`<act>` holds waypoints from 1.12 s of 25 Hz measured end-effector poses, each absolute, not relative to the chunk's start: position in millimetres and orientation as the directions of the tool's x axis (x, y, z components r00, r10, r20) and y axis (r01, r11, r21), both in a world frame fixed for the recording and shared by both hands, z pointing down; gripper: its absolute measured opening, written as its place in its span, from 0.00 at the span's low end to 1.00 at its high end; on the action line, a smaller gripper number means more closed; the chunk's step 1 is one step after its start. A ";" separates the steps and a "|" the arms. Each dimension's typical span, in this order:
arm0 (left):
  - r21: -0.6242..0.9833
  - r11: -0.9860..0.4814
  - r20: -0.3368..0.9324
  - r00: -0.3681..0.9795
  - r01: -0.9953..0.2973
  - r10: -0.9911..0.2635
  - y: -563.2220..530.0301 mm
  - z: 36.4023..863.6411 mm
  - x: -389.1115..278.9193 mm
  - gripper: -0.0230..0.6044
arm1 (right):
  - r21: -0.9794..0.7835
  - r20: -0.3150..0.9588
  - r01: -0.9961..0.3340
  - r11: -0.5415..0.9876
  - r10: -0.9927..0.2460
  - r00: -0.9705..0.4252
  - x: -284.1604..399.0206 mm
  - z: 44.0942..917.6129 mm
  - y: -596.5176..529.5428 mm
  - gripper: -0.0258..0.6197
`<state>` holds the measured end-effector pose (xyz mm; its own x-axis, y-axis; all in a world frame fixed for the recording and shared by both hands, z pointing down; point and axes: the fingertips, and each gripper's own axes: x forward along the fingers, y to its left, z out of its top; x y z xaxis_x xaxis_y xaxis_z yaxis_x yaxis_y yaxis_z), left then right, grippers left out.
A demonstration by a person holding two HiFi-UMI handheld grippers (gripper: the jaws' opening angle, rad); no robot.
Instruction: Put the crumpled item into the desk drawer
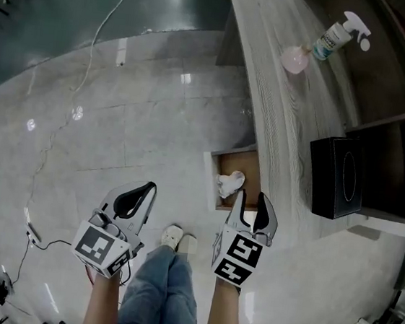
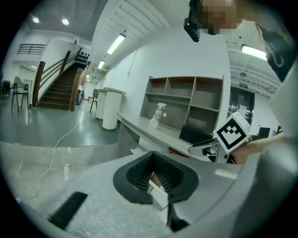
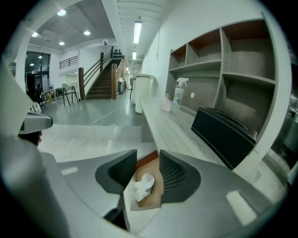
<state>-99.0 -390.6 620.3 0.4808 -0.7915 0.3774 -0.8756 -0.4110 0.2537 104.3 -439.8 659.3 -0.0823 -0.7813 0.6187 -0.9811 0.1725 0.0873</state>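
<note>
The crumpled white item (image 1: 229,184) lies inside the open desk drawer (image 1: 211,184), on its brown bottom. My right gripper (image 1: 252,198) hovers just in front of the drawer, open, with nothing between its fingers. In the right gripper view the crumpled item (image 3: 143,186) shows through the gap of the right gripper (image 3: 148,163), lying free in the drawer (image 3: 157,197) beyond the jaws. My left gripper (image 1: 148,188) hangs over the floor to the left of the drawer, shut and holding nothing. In its own view the left gripper (image 2: 152,175) points toward the desk.
The grey wood desk (image 1: 281,108) carries a spray bottle (image 1: 338,35), a pink bottle (image 1: 295,59) and a black box (image 1: 337,177). Shelves stand behind it. A thin cable (image 1: 90,65) trails over the glossy floor. The person's legs (image 1: 162,291) are below.
</note>
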 end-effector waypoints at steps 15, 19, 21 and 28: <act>0.053 -0.511 0.109 0.513 -0.858 -0.851 -453.5 407.0 -51.2 0.03 | -0.016 0.230 -0.993 0.121 -0.965 -0.122 170.8 425.4 -461.1 0.06; -0.013 -0.528 0.017 0.528 -0.849 -0.849 -468.9 344.9 -34.9 0.03 | -0.037 0.086 -0.992 0.119 -0.989 -0.122 191.9 359.2 -468.1 0.06; -0.044 -0.530 -0.019 0.531 -0.847 -0.847 -479.0 317.6 -26.1 0.04 | -0.051 0.022 -0.991 0.125 -0.992 -0.127 202.5 330.4 -474.8 0.06; -0.097 -0.532 -0.095 0.540 -0.841 -0.836 -455.7 254.1 -4.8 0.03 | -0.059 -0.083 -0.987 0.147 -0.986 -0.142 221.5 269.0 -439.9 0.06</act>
<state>-4.8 -455.7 254.1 0.5403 -0.8361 -0.0948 -0.8409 -0.5324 -0.0970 221.5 -439.9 269.0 -0.1423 -0.9864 -0.0829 -0.9874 0.1473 -0.0586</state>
